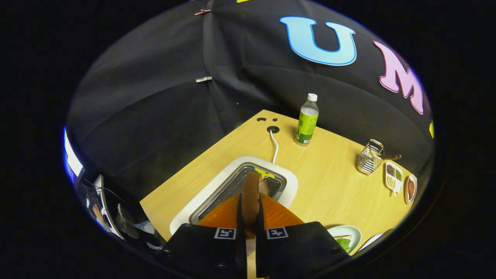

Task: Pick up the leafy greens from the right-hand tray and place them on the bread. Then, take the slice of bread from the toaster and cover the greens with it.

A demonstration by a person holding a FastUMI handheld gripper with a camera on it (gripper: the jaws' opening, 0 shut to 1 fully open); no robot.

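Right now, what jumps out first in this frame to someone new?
The gripper is shut on a slice of bread, held edge-on between both fingers, right above the white toaster on the wooden table. Beyond the toaster a green-labelled bottle stands upright by the toaster's white cord. Just beside the fingers, a plate holds leafy greens.
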